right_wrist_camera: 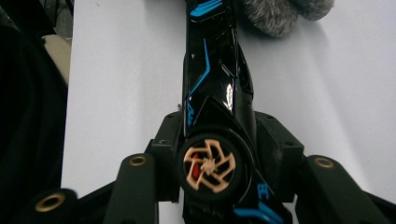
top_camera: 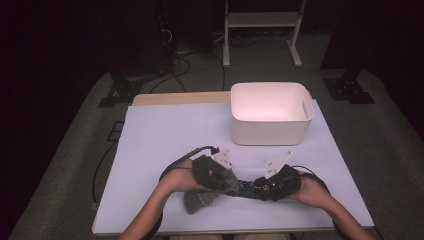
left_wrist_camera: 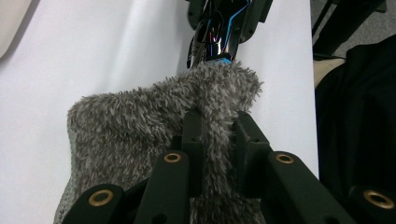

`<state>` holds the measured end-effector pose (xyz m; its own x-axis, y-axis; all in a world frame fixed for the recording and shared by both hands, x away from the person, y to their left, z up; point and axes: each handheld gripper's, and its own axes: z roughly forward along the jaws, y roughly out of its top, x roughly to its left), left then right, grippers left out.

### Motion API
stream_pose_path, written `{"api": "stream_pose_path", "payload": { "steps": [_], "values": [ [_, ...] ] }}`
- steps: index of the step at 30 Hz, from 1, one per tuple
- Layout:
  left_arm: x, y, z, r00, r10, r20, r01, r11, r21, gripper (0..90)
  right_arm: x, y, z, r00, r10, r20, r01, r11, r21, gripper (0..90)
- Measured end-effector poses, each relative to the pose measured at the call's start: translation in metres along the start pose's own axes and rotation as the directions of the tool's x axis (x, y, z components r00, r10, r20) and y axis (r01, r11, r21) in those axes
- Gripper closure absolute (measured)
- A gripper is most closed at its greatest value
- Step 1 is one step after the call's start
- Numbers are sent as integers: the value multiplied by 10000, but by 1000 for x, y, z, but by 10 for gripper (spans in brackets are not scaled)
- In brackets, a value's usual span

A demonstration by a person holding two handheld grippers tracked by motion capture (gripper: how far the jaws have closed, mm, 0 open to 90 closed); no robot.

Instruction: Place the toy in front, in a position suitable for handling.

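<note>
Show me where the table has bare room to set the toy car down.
Bare white sheet left of the white plastic bin, and the strip between bin and grippers. Crowded at the near edge: fuzzy grey pouch, black-and-blue toy car.

dim room, dark walls at the back, light falls mainly on the table (top_camera: pixel 165 130). table top is covered by a white sheet, a strip of bare wood (top_camera: pixel 180 98) shows at its far edge. grey carpet floor (top_camera: pixel 380 130) all around. black cables (top_camera: pixel 175 65) trail across the floor behind the table, one runs down its left side. white metal frame stand (top_camera: pixel 262 22) on the far floor, centre right. black stand feet (top_camera: pixel 117 92) at far left and far right (top_camera: pixel 347 89).
</note>
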<state>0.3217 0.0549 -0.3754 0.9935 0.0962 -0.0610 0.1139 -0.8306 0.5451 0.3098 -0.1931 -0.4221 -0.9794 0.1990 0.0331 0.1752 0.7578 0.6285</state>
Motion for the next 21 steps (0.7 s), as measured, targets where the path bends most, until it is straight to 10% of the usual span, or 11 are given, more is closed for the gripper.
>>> {"api": "stream_pose_path", "payload": {
  "steps": [21],
  "values": [
    [-1, -12, 0, 9996, -118, 259, 132, 9983, -565, 769, 5, 36, 22, 9974, -712, 54, 707, 9952, 679, 544]
  ]
}}
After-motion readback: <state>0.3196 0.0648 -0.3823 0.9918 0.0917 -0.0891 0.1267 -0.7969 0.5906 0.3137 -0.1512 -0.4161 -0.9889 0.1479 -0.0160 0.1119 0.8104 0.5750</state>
